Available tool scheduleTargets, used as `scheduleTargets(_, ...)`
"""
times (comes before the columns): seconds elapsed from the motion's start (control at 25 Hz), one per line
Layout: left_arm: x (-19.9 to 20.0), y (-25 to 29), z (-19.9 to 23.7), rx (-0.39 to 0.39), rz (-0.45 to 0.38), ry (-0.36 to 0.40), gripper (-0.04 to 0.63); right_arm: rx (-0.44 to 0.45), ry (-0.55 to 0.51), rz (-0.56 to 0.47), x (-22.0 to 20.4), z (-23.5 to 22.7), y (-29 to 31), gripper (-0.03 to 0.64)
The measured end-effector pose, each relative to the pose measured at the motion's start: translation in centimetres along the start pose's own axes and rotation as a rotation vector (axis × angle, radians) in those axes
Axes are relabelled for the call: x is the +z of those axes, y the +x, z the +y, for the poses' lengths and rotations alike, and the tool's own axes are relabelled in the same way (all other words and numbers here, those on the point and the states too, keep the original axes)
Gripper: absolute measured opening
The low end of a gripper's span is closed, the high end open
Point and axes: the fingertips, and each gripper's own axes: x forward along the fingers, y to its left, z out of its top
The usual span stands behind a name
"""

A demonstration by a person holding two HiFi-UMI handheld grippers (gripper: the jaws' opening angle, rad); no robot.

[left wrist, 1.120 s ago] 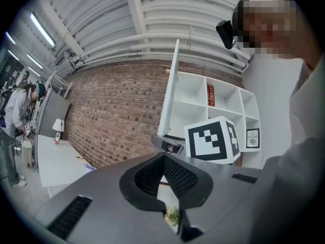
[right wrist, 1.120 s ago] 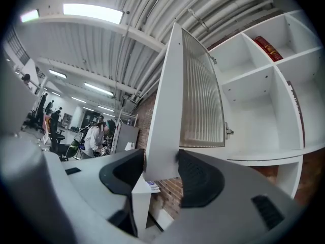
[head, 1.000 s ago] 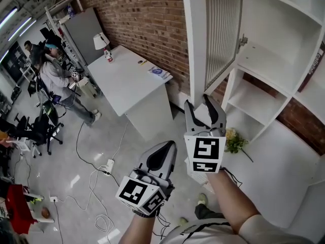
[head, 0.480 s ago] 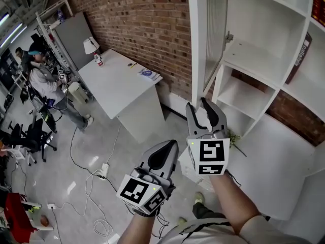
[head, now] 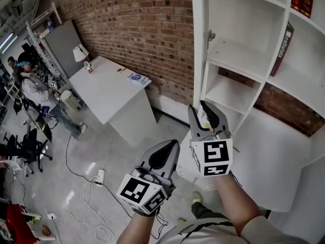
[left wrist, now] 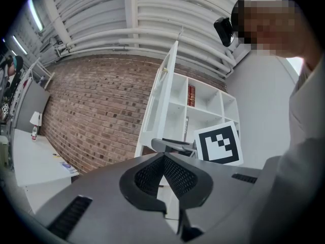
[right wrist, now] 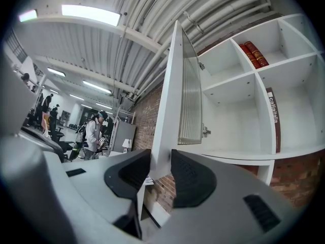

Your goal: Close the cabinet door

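The white cabinet (head: 238, 60) stands against the brick wall with its tall door (head: 198, 44) swung out, edge-on to me. My right gripper (head: 199, 105) is at the door's lower corner. In the right gripper view that corner (right wrist: 161, 161) fills the gap of the right gripper (right wrist: 160, 174), and both pads touch the door's faces. Its jaws have just been closing on it. My left gripper (head: 171, 144) hangs lower left, away from the cabinet. The left gripper (left wrist: 163, 159) is shut and empty; the door (left wrist: 157, 111) shows beyond it.
A white table (head: 109, 90) with a lamp (head: 79, 53) stands left of the cabinet along the brick wall. A person (head: 30, 88) stands at far left. Cables (head: 96, 177) lie on the floor. A book (head: 280, 44) leans on a shelf. A low white unit (head: 274, 151) is at right.
The right gripper's jaws have narrowed from wide open onto the door's lower corner. The door now appears edge-on, and both grippers have come closer to the cabinet.
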Motion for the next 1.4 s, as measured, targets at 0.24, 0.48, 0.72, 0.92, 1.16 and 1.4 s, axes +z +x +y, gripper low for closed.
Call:
scheduleTargets(0.24, 0.0, 1.0, -1.3, -0.044, 0.003, 0.003, 0.009, -0.019, -0.007, 0.003, -0.2, -1.8, -1.5, 0.110)
scheduleTargets(0.48, 0.2, 2.5, -2.6, -0.086, 0.009, 0.006, 0.009, -0.016, -0.026, 0.007, -0.1, -3.4, -2.6, 0.104)
scheduleTargets(0.72, -0.2, 4.4, -3.6, -0.122, 0.019, 0.010, 0.009, -0.044, -0.019, 0.000, -0.6, -6.6, -3.9, 0.094)
scheduleTargets(0.92, -0.8, 6.5, -5.0, -0.170, 0.028, 0.010, 0.009, -0.020, -0.027, -0.014, -1.1, -8.9, -4.6, 0.091)
scheduleTargets(1.16, -1.5, 10.1, -6.8, -0.219, 0.037, 0.003, 0.009, -0.081, -0.011, 0.003, -1.9, -14.2, -5.3, 0.083)
scheduleTargets(1.4, -1.8, 13.5, -7.9, -0.253, 0.047, 0.009, 0.009, -0.095, 0.014, 0.007, -2.5, -18.2, -5.1, 0.084)
